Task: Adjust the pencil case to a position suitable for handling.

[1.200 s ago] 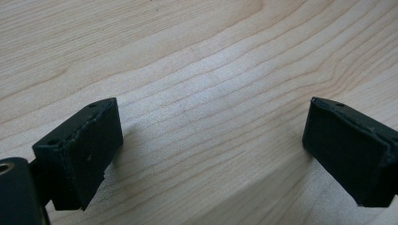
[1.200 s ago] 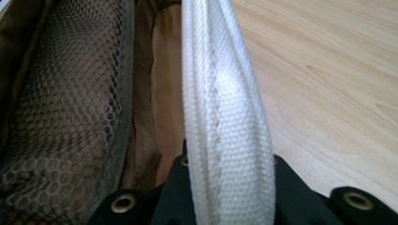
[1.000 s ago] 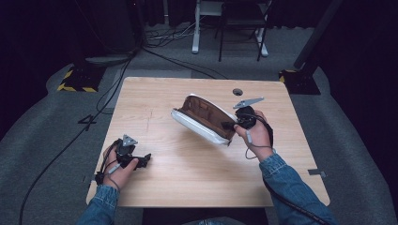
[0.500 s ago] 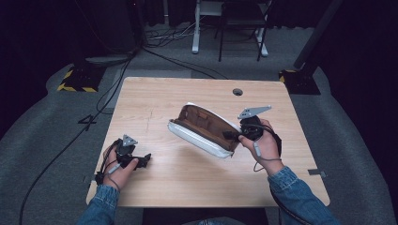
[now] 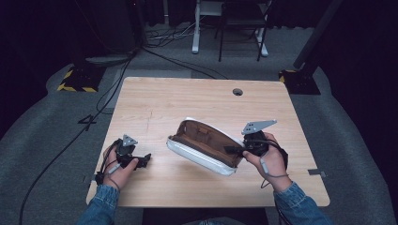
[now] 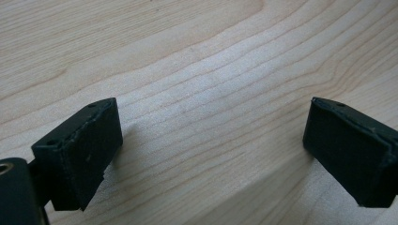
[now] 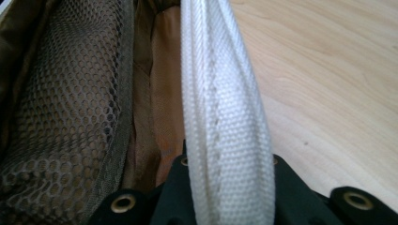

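A white pouch (image 5: 202, 152) with a brown lining lies open on the wooden table (image 5: 187, 101), a little right of centre. My right gripper (image 5: 234, 151) is shut on the pouch's right end. In the right gripper view the white woven rim (image 7: 225, 122) runs up between the jaws, with brown mesh lining (image 7: 65, 108) to its left. My left gripper (image 5: 145, 160) rests near the table's front left, well apart from the pouch. Its black pads (image 6: 82, 150) stand wide apart over bare wood, so it is open and holds nothing.
A round cable hole (image 5: 237, 92) sits near the table's far edge. Beyond the table are chair legs (image 5: 234, 33) and cables on the grey floor. A black stand base (image 5: 300, 79) is at the far right corner.
My right gripper has pulled the pouch toward the table's front, and the pouch now lies lower and flatter. The left gripper has stayed where it was.
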Demonstrator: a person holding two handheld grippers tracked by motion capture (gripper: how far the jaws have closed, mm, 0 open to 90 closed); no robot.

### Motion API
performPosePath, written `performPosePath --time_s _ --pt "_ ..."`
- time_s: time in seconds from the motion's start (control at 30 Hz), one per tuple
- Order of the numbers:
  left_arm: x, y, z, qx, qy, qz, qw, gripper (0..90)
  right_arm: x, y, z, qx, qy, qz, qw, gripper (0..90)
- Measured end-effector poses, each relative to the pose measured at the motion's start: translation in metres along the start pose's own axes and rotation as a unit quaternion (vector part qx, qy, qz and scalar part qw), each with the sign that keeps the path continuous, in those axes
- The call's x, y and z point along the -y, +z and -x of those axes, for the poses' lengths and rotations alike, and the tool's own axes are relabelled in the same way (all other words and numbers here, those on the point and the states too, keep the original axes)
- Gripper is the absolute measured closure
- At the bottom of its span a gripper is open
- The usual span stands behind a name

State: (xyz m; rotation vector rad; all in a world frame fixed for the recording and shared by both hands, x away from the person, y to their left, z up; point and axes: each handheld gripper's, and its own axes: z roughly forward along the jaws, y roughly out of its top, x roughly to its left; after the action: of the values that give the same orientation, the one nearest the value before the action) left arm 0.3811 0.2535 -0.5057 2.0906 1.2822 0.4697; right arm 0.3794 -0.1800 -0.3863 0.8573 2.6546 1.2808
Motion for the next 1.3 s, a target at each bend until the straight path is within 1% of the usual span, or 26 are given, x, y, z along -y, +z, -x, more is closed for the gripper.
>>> performPosePath --time_s 0.2,0.27,0.4,0.63,0.77,0.93,1.17,1.3 --pt "0.0 0.0 0.0 0.0 -0.002 0.0 1.0 5.3 0.013 0.001 -0.006 -0.013 0.002 -0.001 0.9999 86.7" --pt "0.0 0.0 0.0 0.0 0.0 0.0 1.0 5.2 0.016 0.002 -0.008 -0.016 -0.001 -0.006 0.9999 86.7" --pt "0.0 0.0 0.0 0.0 0.0 0.0 1.0 5.3 0.02 0.003 -0.008 -0.011 -0.006 -0.013 0.9998 86.6" --pt "0.0 0.0 0.0 0.0 0.0 0.0 1.0 5.2 0.032 0.006 -0.008 -0.016 -0.013 -0.024 0.9995 86.6" --pt "0.0 0.0 0.0 0.0 0.0 0.0 1.0 5.2 0.037 0.009 -0.008 -0.017 -0.015 -0.029 0.9993 86.6" --pt "0.0 0.0 0.0 0.0 0.0 -0.001 1.0 5.2 0.042 0.013 -0.009 -0.023 -0.02 -0.039 0.9988 86.5" --pt "0.0 0.0 0.0 0.0 -0.001 0.0 1.0 5.2 0.046 0.019 -0.009 -0.022 -0.024 -0.05 0.9982 86.5" --pt "0.0 0.0 0.0 0.0 0.0 0.0 1.0 5.2 0.048 0.023 -0.009 -0.026 -0.024 -0.057 0.9978 86.5"
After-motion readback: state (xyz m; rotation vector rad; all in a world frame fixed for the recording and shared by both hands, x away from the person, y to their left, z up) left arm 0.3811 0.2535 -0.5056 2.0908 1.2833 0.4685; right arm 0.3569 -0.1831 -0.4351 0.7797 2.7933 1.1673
